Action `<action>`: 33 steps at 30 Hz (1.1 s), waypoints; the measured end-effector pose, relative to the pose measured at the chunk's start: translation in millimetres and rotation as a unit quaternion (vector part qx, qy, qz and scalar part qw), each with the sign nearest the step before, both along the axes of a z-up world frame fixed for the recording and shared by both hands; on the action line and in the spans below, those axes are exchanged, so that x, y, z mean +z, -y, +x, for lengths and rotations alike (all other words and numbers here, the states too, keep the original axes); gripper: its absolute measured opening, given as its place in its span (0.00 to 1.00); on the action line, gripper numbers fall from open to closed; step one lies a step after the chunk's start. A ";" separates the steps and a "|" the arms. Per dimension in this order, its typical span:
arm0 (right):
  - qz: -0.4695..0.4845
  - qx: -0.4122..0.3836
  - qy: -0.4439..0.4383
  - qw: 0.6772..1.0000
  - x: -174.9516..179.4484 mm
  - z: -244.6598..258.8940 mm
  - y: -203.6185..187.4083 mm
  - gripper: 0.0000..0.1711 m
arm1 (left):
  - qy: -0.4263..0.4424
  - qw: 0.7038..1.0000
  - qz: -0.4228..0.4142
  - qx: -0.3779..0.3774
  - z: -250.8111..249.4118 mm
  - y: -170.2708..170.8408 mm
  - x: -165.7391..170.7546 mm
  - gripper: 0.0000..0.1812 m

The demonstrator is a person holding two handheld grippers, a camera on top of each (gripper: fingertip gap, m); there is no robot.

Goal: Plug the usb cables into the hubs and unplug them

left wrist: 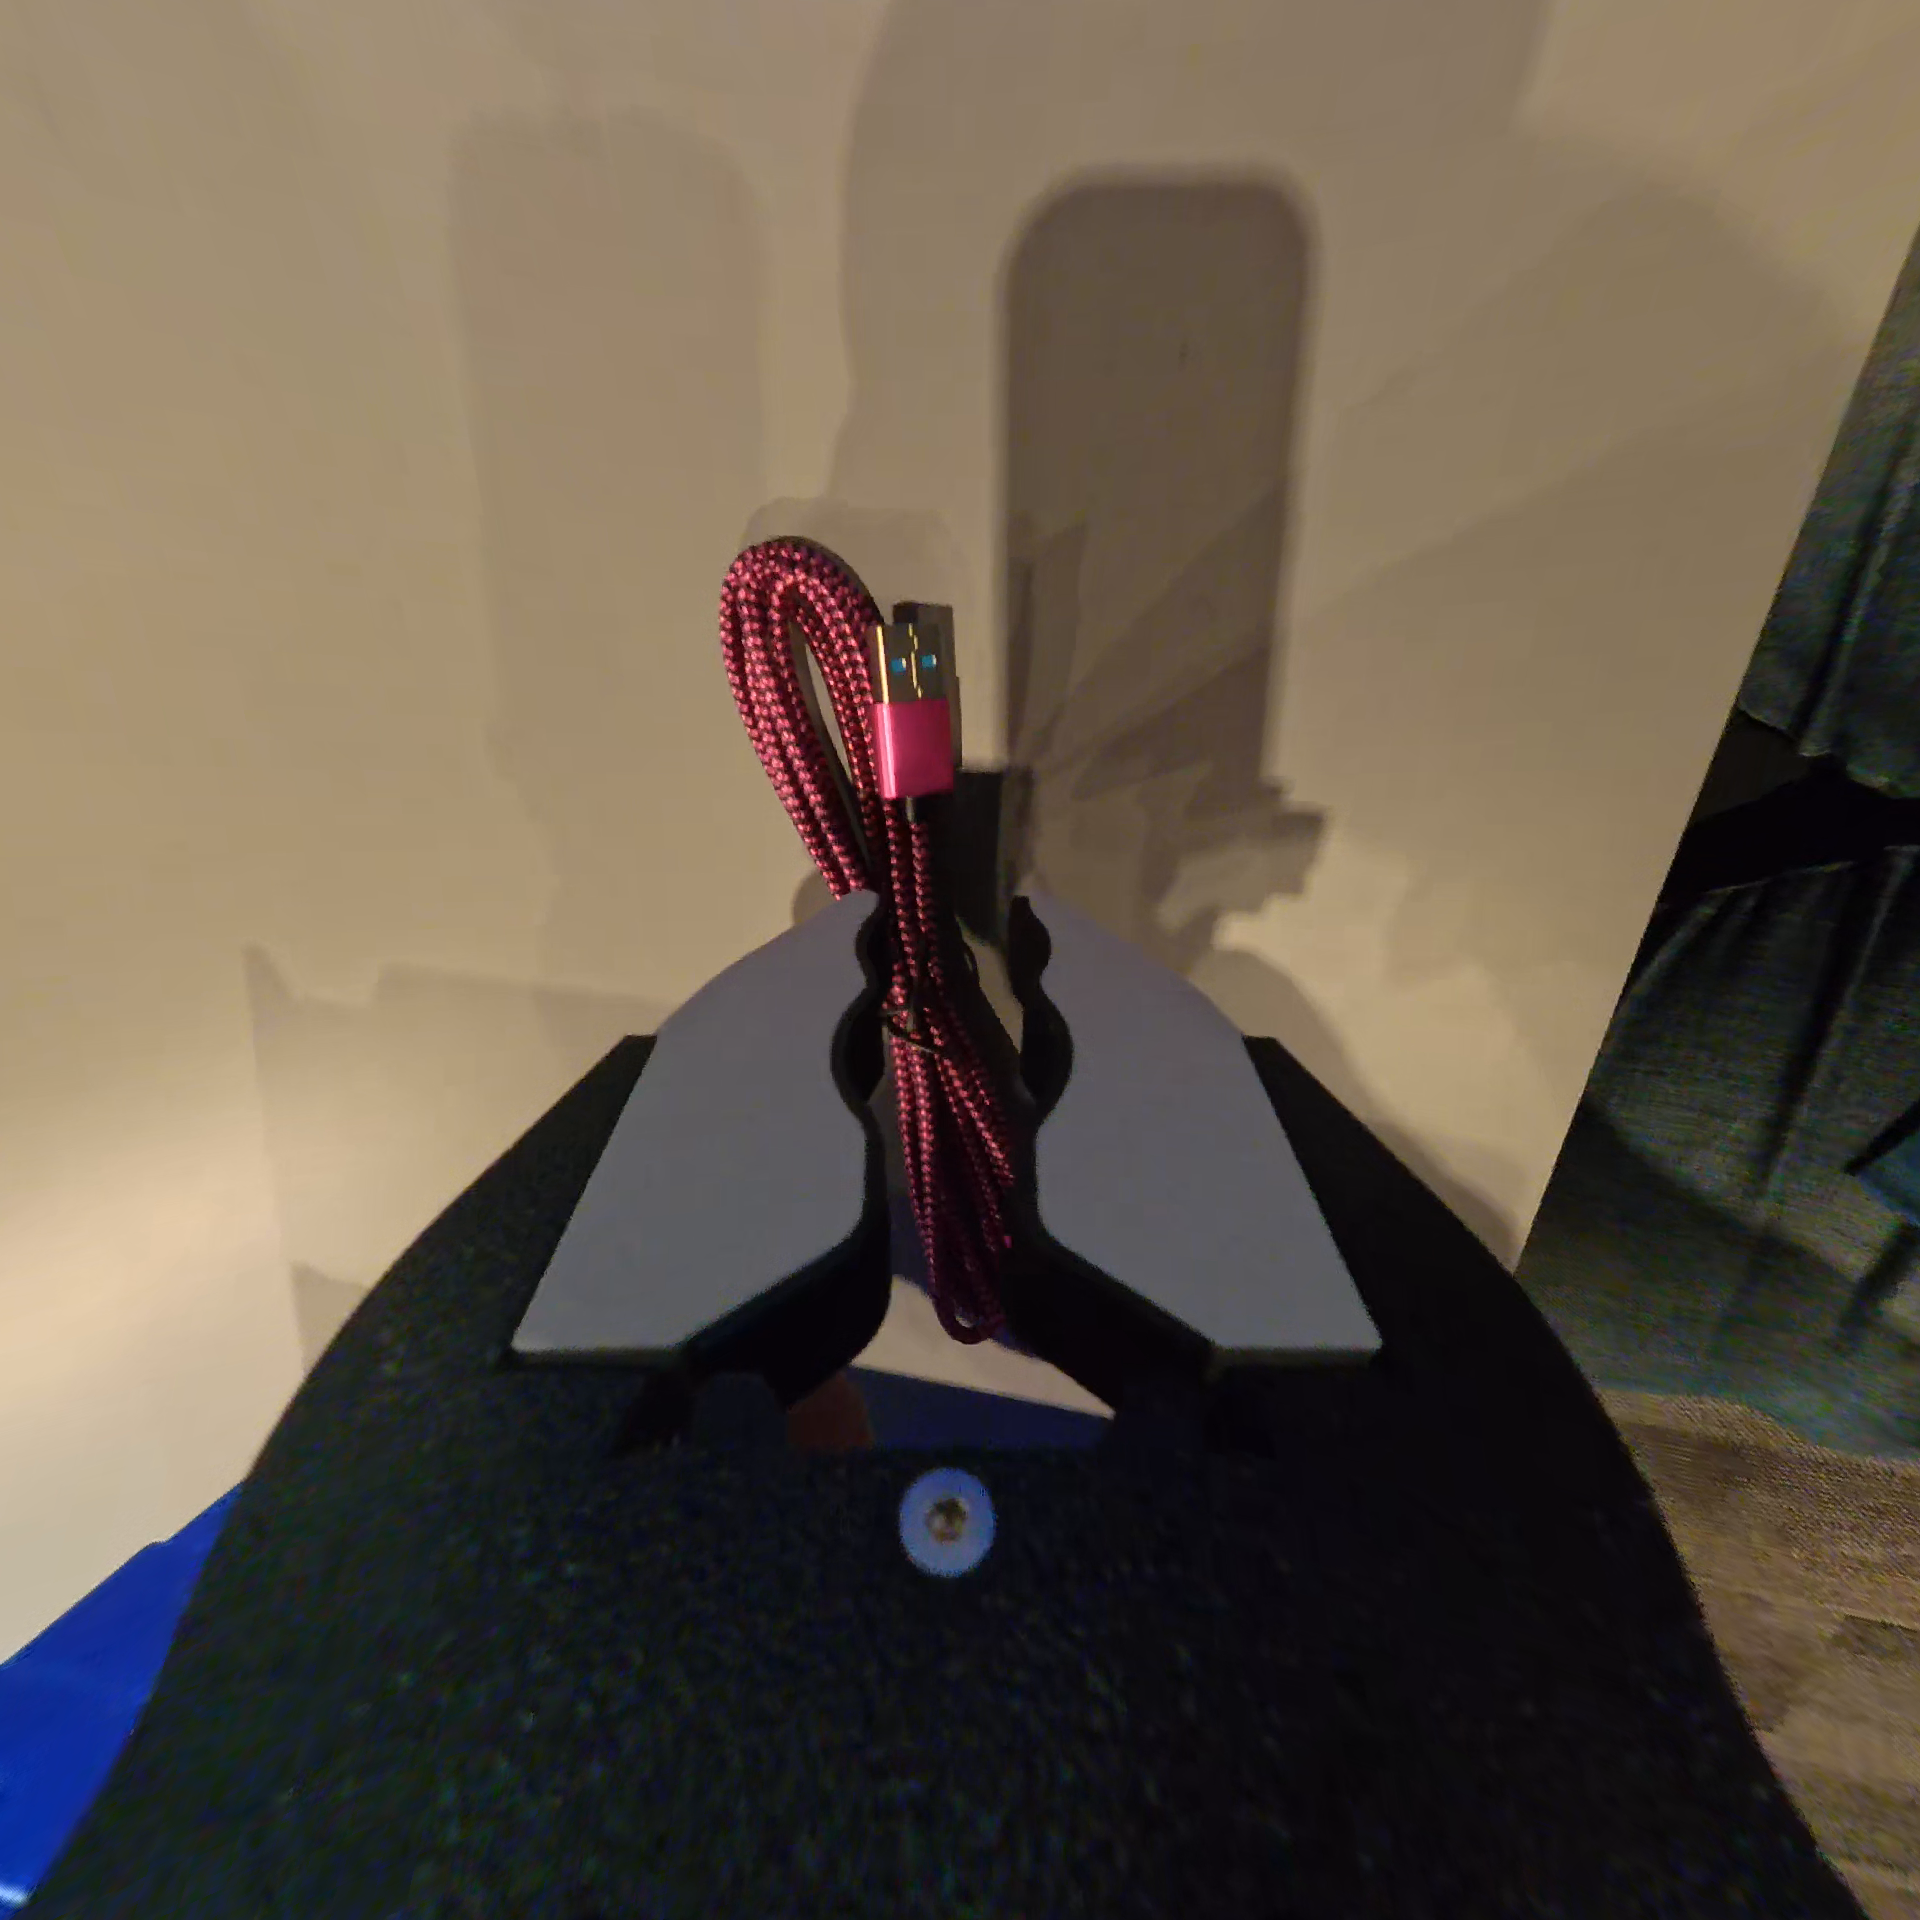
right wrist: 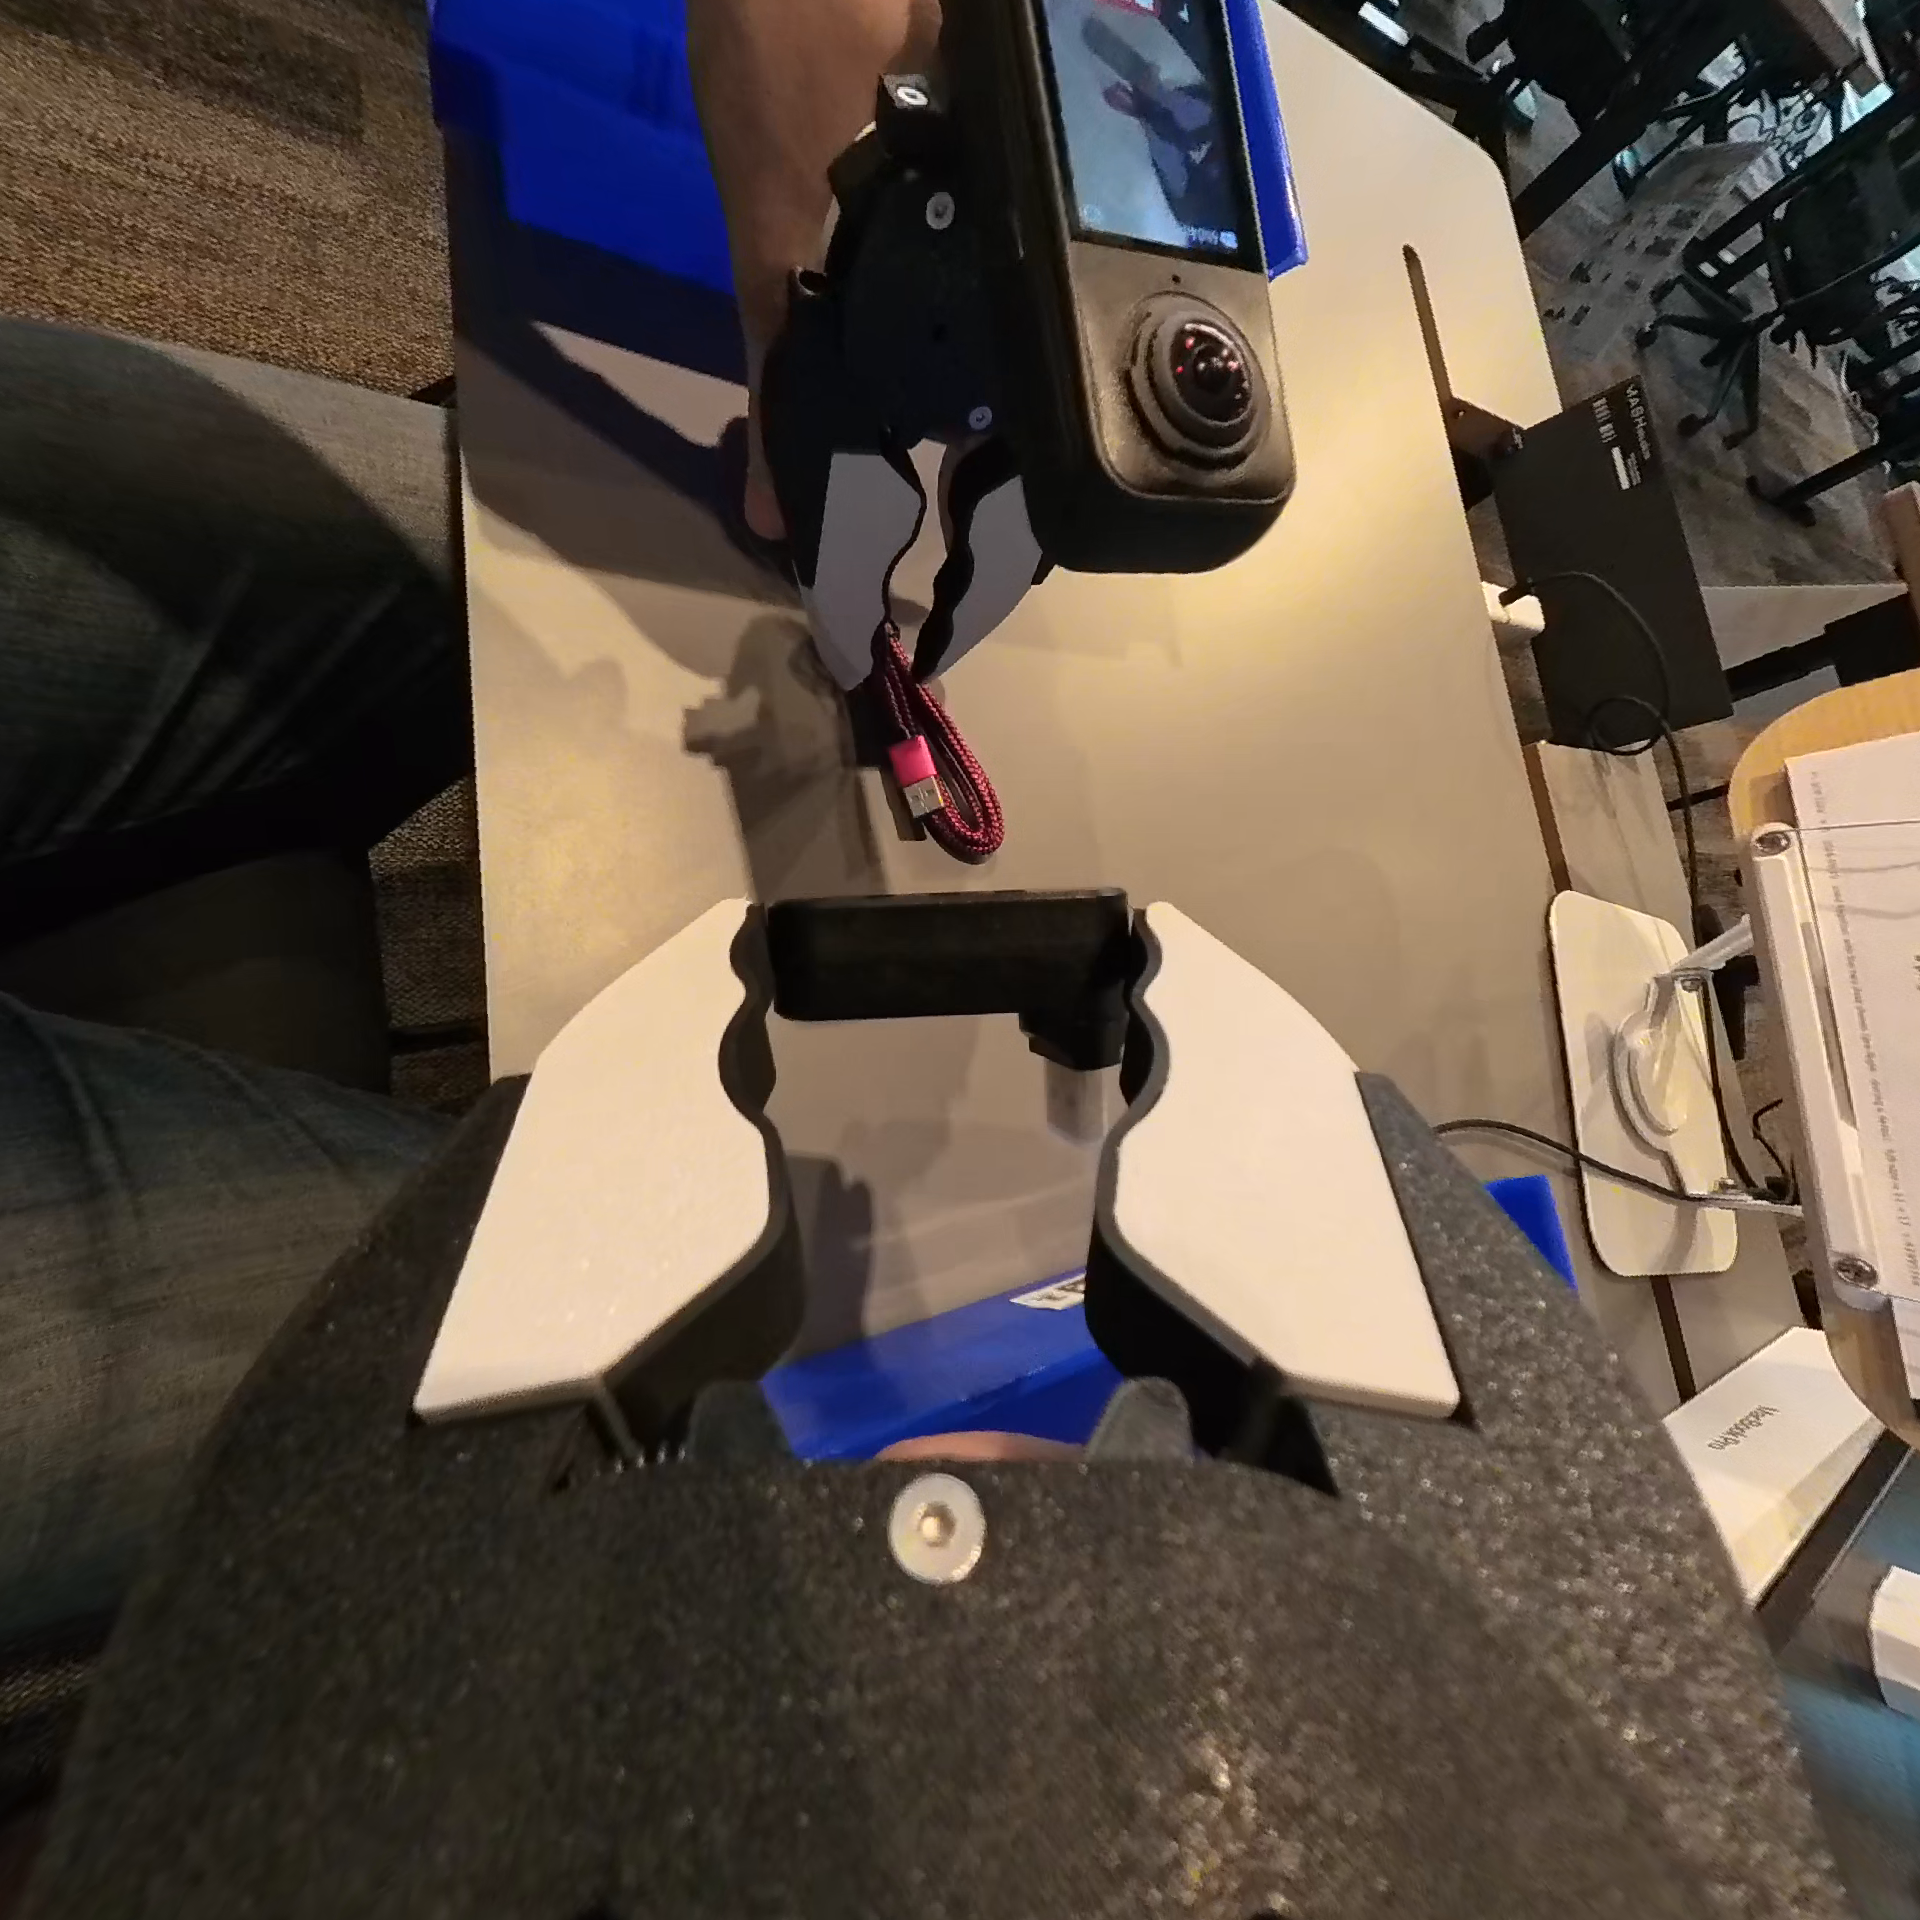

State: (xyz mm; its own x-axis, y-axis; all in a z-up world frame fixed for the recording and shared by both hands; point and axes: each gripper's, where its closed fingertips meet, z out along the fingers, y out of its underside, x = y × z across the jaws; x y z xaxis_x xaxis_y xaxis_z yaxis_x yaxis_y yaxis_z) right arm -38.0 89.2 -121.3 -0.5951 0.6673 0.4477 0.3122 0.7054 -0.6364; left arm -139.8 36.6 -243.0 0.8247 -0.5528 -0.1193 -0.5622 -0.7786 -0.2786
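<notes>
Left gripper (left wrist: 940, 914) clamped on bundled magenta braided USB cable (left wrist: 821, 727); fingers (left wrist: 748, 1122) pressed against the coil, not the plug; USB-A plug (left wrist: 916, 681) free, projecting beyond the fingertips beside the loop. Right gripper (right wrist: 948, 935) pinching black hub (right wrist: 940, 966) by its two ends, held above pale table (right wrist: 1299, 675); short connector stub (right wrist: 1075, 1086) hanging from hub's right end. Cable held just beyond the hub, not touching; plug not yet inserted.

Risks, judged: grip on soft coil, so plug likely to swing or twist on contact and miss the port; plug possibly wrong way up, jamming; hub held only at its ends, liable to pivot or slip under insertion push; port face not visible, alignment uncertain.
</notes>
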 end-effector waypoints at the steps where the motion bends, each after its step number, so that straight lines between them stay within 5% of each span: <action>1: 0.001 0.000 0.001 1.000 -0.5 -0.1 0.4 0.38 | 0.002 1.000 0.000 0.001 0.4 0.1 0.0 0.11; 17: 0.008 0.012 0.030 0.999 -17.0 -3.8 14.6 0.38 | 0.005 1.000 0.002 0.013 -2.1 2.7 1.3 0.11; 33: 0.079 0.033 0.168 0.982 -108.9 -28.3 69.1 0.38 | -0.003 0.998 0.036 0.056 -27.2 11.8 30.7 0.11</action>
